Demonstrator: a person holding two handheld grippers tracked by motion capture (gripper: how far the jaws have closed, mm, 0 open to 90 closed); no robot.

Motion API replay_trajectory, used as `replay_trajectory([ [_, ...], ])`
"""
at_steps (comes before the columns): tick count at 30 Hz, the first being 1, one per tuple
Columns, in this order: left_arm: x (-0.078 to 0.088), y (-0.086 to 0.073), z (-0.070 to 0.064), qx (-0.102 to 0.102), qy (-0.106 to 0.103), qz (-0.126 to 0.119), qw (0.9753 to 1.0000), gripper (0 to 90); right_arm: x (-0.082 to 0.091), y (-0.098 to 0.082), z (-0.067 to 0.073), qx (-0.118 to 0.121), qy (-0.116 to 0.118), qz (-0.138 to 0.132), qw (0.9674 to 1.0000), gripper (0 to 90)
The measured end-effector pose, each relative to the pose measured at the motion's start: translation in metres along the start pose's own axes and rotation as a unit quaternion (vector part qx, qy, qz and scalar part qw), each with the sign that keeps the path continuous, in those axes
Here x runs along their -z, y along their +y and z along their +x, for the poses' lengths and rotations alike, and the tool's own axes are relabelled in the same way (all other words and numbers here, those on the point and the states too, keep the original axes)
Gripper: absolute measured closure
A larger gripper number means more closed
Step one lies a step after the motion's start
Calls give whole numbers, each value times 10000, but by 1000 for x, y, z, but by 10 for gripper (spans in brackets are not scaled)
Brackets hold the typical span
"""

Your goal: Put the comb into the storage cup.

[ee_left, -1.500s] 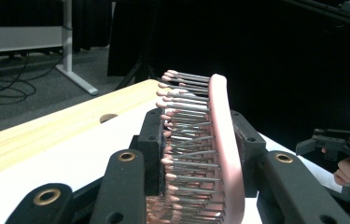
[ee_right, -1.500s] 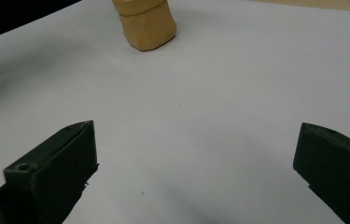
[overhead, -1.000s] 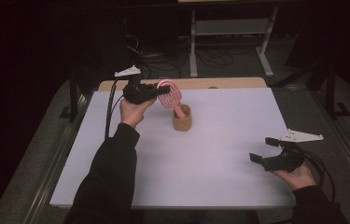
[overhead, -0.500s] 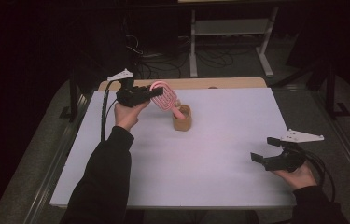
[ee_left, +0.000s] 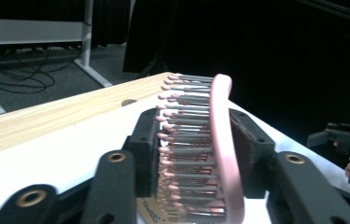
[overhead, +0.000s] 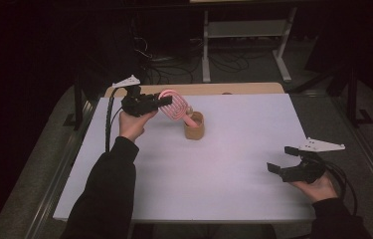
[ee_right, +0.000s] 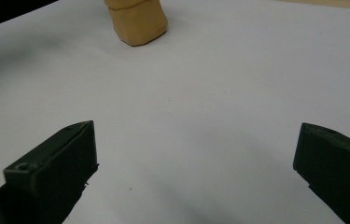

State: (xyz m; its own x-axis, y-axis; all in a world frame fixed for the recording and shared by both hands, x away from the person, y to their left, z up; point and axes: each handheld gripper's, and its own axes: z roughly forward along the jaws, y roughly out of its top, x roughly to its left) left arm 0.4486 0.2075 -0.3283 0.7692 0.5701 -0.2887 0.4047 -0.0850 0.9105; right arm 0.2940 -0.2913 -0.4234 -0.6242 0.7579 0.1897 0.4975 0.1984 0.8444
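High view, left gripper clamped on pink hairbrush whose handle sits in tan cup, right gripper jaws spread wide, low over white table.

High view: fixed above the person's side, facing forward and down. Takes in the whole white worktop, the wooden strip along its 12 o'clock edge and the dark floor beyond. Forearms enter from 6 o'clock.

Left gripper view: rides on the left gripper, very near, looking low along its fingers toward the worktop's far corner. The pink brush sits close up against the lens.

Right gripper view: on the right gripper, near the surface, pitched down toward 11 o'clock.

Shared: the tan cup appears in the high and right gripper views; the right gripper appears at 3 o'clock in the left gripper view.
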Motion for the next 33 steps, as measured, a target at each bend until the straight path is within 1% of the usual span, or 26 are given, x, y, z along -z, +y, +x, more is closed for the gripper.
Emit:
replay_trajectory([
  [4, 1, 0, 1, 20, 37, 67, 10000, 474, -1, 0, 0, 1, 1, 18, 10000, 0],
  [5, 3, -1, 2, 7, 70, 95, 9999, 459, -1, 0, 0, 2, 1, 25, 10000, 0],
  [7, 5, -2, 3, -10, 73, 97, 9999, 422, -1, 0, 0, 10, 4, 35, 10000, 0],
  [9, 7, -3, 3, -26, 43, 96, 9999, 378, -1, 0, 1, 1, 7, 44, 10000, 0],
  [11, 10, -4, 3, -67, -4, 179, 9998, 341, -1, -1, 1, -5, 13, 50, 10000, 0],
  [14, 14, -4, 4, -102, 7, 243, 9997, 278, -2, -1, 1, 8, 19, 48, 10000, 0],
  [18, 19, -5, 6, -75, -3, 207, 9998, 190, -2, -1, 2, 27, 49, 48, 10000, 0],
  [20, 21, -5, 7, -60, 33, 183, 9998, 130, -2, -1, 2, 26, 57, 47, 10000, 0],
  [21, 23, -4, 8, -96, 60, 234, 9997, 115, -2, -1, 2, 29, 57, 50, 10000, 0],
  [22, 23, -3, 8, -116, 93, 285, 9995, 74, -2, -1, 2, 27, 56, 51, 10000, 0],
  [23, 23, -3, 8, -116, 93, 285, 9995, 12, -2, -1, 2, 30, 57, 53, 10000, 0],
  [25, 26, -2, 10, -177, 148, 433, 9988, 0, -2, -1, 2, 24, 61, 78, 9999, 0],
  [26, 26, -2, 10, -177, 148, 433, 9988, 0, -2, -1, 2, 32, 58, 84, 9999, 0],
  [27, 28, -1, 10, -225, 145, 441, 9987, 0, -2, -1, 2, 32, 58, 84, 9999, 0],
  [31, 36, 0, 9, -325, 192, 387, 9985, 0, -2, -1, 2, 19, 58, 85, 9999, 0],
  [33, 44, -1, 8, -411, 247, 280, 9985, 0, -2, -1, 2, 25, 58, 84, 9999, 0],
])
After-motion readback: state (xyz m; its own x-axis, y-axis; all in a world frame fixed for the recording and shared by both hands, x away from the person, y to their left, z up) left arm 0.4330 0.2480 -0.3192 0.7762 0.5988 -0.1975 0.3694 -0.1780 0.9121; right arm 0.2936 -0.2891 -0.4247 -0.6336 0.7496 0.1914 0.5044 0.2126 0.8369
